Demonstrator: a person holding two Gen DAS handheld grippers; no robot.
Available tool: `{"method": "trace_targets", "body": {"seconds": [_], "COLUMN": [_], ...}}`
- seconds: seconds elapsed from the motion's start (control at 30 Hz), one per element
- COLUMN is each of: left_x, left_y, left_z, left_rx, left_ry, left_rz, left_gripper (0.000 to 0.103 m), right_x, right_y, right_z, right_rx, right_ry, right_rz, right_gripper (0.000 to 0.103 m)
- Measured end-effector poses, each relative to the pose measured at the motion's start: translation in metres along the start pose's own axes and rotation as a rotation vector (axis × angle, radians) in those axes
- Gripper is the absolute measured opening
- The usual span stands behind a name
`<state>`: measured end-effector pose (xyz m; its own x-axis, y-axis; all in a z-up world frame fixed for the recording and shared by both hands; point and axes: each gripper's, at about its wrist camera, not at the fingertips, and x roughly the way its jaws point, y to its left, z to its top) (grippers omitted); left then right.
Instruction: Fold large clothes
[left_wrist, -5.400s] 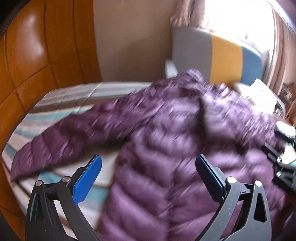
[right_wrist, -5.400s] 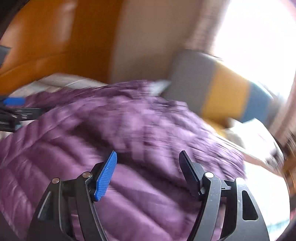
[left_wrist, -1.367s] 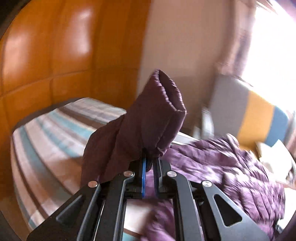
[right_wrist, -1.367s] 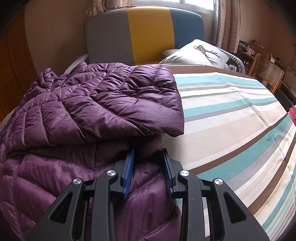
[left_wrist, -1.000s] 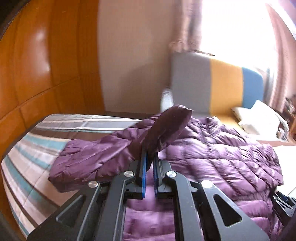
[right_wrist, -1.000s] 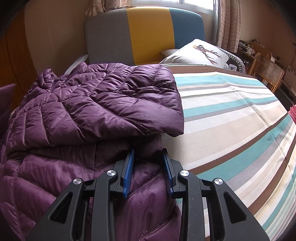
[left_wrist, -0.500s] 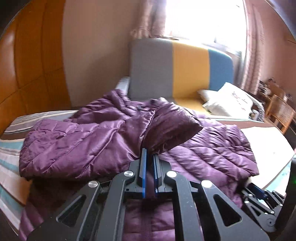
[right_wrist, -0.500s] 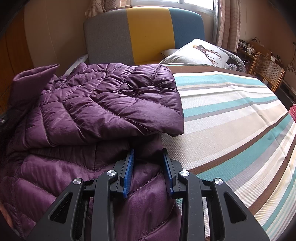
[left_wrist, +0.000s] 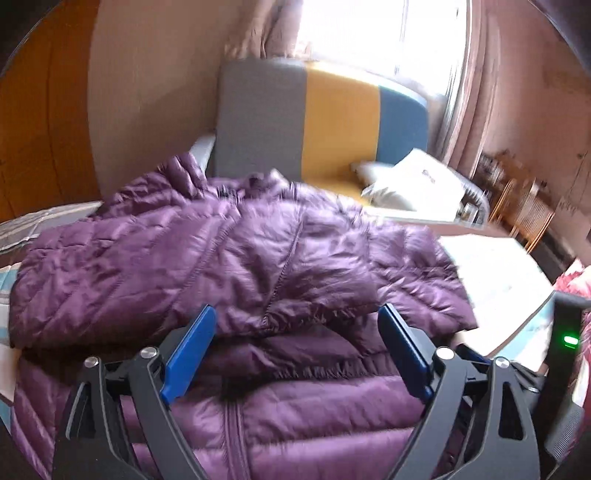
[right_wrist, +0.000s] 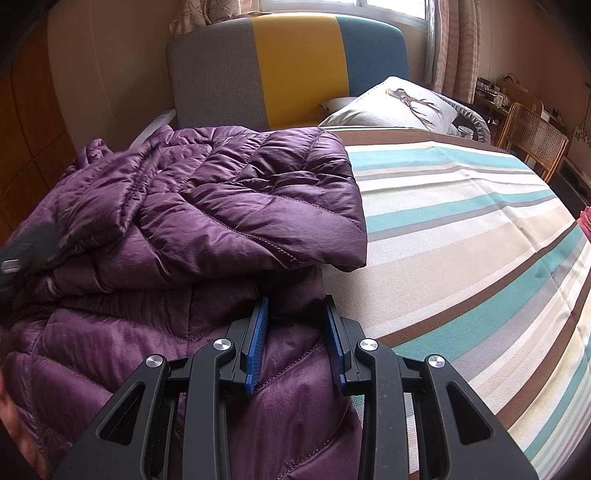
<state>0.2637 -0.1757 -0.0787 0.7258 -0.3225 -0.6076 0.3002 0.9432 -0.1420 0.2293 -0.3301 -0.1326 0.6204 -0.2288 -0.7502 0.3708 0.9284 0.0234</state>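
A purple quilted jacket (left_wrist: 258, 258) lies on the striped bed. Both of its sleeves are folded in over its body. In the left wrist view my left gripper (left_wrist: 295, 310) hovers over the jacket's middle, its jaws opening wide. The left sleeve (left_wrist: 147, 273) lies beyond its blue pads (left_wrist: 188, 350) and nothing is pinched between them. In the right wrist view my right gripper (right_wrist: 296, 301) is shut on the side edge of the jacket (right_wrist: 221, 206), below the folded right sleeve (right_wrist: 277, 206). Fabric fills the gap between its pads.
The striped bedcover (right_wrist: 461, 240) stretches out to the right of the jacket. A grey, yellow and blue headboard (right_wrist: 295, 62) stands at the back with a white pillow (right_wrist: 399, 103) in front of it. A cane chair (right_wrist: 532, 144) is at the far right.
My left gripper carried the sleeve over onto the jacket's body, lowered it and let it go; its jaws now stand apart. The right gripper has not moved.
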Motion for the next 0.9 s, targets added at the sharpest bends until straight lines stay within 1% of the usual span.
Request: {"method": "trace_targets", "body": {"seconds": [0.1, 0.17, 0.2, 0.27, 0.3, 0.37, 0.4, 0.47, 0.57, 0.63, 0.7, 0.77, 0.8, 0.87, 0.9], "left_x": [-0.014, -0.025, -0.027, -0.031, -0.032, -0.033, -0.033, -0.030, -0.026, -0.021, -0.014, -0.004, 0.002, 0.012, 0.016], "left_y": [0.007, 0.022, 0.030, 0.056, 0.076, 0.109, 0.119, 0.150, 0.180, 0.192, 0.198, 0.202, 0.204, 0.202, 0.202], "left_z": [-0.003, -0.004, -0.003, 0.000, 0.002, 0.005, 0.006, 0.010, 0.013, 0.014, 0.013, 0.011, 0.009, 0.008, 0.008], "left_rx": [0.008, 0.006, 0.002, -0.034, -0.070, -0.141, -0.161, -0.211, -0.263, -0.261, -0.256, -0.266, -0.266, -0.261, -0.258], "left_ry": [-0.005, -0.022, -0.028, -0.034, -0.026, -0.022, -0.021, -0.009, -0.003, 0.009, 0.022, 0.054, 0.072, 0.095, 0.106], "left_rz": [-0.038, -0.021, 0.000, 0.074, 0.126, 0.203, 0.227, 0.308, 0.362, 0.393, 0.406, 0.385, 0.377, 0.357, 0.344], "left_gripper": [0.089, 0.089, 0.089, 0.089, 0.089, 0.087, 0.087, 0.083, 0.083, 0.083, 0.083, 0.083, 0.084, 0.085, 0.086], "right_x": [0.000, -0.001, -0.002, -0.007, -0.017, -0.030, -0.038, -0.044, -0.042, -0.028, -0.010, 0.008, 0.014, 0.033, 0.036], "right_y": [0.000, 0.000, 0.000, 0.001, 0.003, 0.015, 0.029, 0.050, 0.091, 0.117, 0.144, 0.159, 0.162, 0.161, 0.154], "right_z": [0.000, 0.000, -0.001, -0.001, 0.001, 0.003, 0.006, 0.015, 0.041, 0.058, 0.072, 0.078, 0.078, 0.071, 0.063], "right_rx": [-0.001, -0.005, -0.008, -0.009, -0.020, -0.077, -0.134, -0.186, -0.223, -0.231, -0.254, -0.292, -0.309, -0.345, -0.337], "right_ry": [0.000, -0.001, -0.003, -0.027, -0.066, -0.115, -0.136, -0.149, -0.159, -0.134, -0.121, -0.098, -0.086, -0.037, -0.029], "right_rz": [-0.002, -0.006, -0.009, -0.002, 0.018, 0.041, 0.055, 0.106, 0.186, 0.199, 0.185, 0.145, 0.122, 0.029, 0.016], "right_gripper": [0.030, 0.030, 0.030, 0.030, 0.030, 0.030, 0.030, 0.030, 0.030, 0.030, 0.030, 0.030, 0.030, 0.030, 0.030]}}
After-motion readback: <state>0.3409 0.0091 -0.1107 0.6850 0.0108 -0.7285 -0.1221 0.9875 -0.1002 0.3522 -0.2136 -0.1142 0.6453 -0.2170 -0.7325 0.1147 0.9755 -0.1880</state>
